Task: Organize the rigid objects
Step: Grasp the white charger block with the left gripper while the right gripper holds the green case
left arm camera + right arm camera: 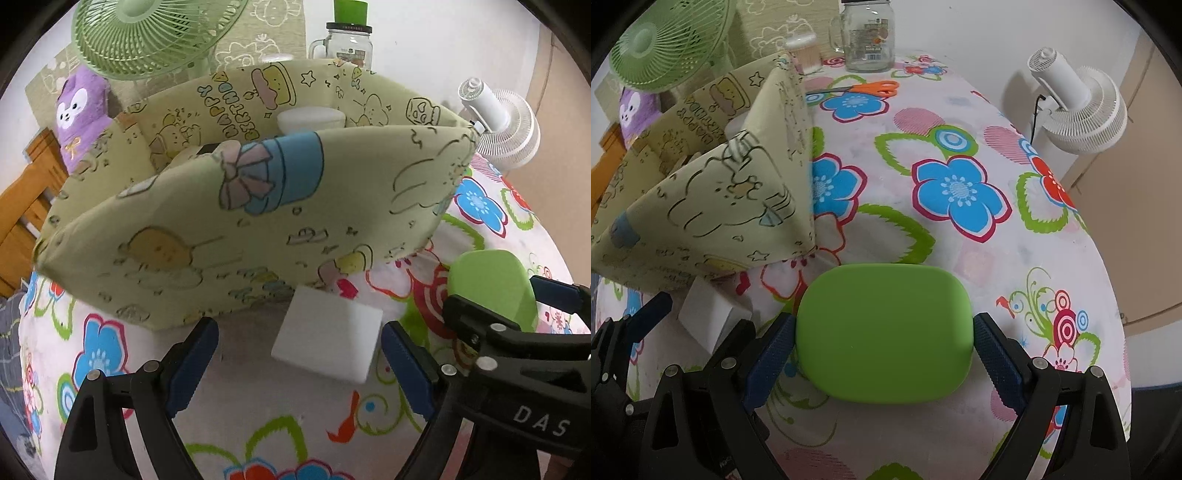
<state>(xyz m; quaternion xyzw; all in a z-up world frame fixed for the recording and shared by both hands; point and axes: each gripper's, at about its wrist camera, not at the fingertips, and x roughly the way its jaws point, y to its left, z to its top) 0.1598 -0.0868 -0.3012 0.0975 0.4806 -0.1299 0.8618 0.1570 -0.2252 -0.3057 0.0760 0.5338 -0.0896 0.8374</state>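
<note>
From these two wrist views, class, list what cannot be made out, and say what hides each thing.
- Fabric bin contents: left wrist view, the near wall hides all but a white lid.
- Glass jar top: right wrist view, cut off by the frame edge.
- White block: right wrist view, partly behind the left gripper.
- Green case: left wrist view, partly behind the right gripper's fingers.

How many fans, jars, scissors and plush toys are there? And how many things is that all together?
Fans: 2, the green fan and the white fan.
Glass jars: 1, the glass jar.
Scissors: 1, the orange scissors.
Plush toys: 1, the purple plush.
Total: 5.
</note>
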